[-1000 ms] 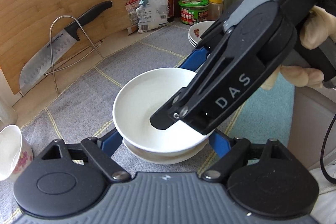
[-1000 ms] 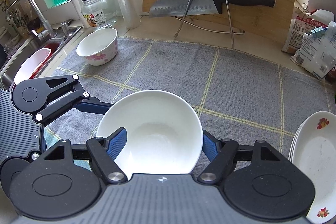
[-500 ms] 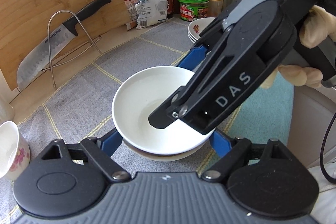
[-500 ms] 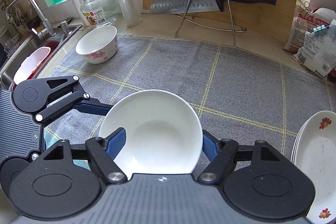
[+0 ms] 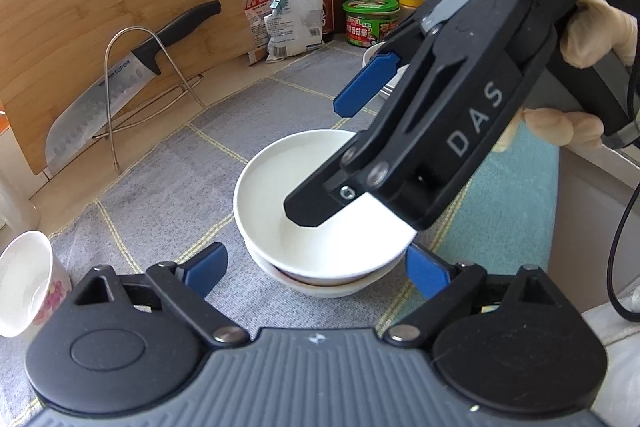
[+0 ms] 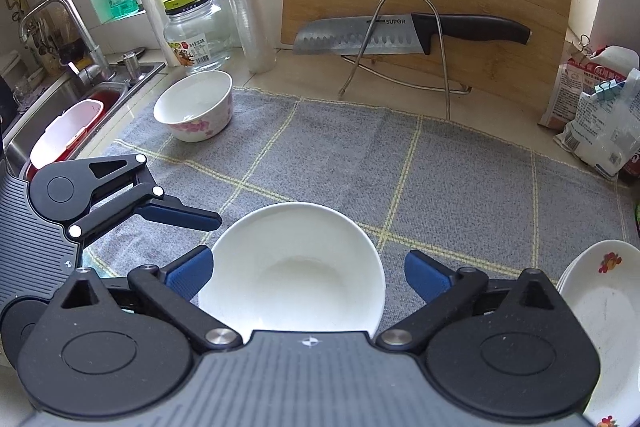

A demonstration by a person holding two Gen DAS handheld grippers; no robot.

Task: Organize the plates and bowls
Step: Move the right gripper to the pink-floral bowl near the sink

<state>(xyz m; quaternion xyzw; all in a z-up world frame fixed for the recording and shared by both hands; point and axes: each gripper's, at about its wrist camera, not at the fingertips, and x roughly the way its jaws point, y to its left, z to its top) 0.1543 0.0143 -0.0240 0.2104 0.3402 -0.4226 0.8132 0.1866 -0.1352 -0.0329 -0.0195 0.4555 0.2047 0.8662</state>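
Item: white bowl (image 6: 294,267), nested in a second bowl (image 5: 320,289) on your worktop's grey mat (image 6: 360,155). Your left tongs (image 5: 316,269) and right tongs (image 6: 306,273) both gape wide, gripping nothing.

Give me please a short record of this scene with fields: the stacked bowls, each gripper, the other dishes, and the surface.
stacked bowls: white bowl nested in a second bowl, on the mat
left gripper: open, fingers on either side of the stack, not touching
right gripper: open, above the white bowl, pads clear of its rim
other dishes: floral bowl at the mat's far corner near the sink; flower-printed plates stacked on the right
surface: grey checked mat
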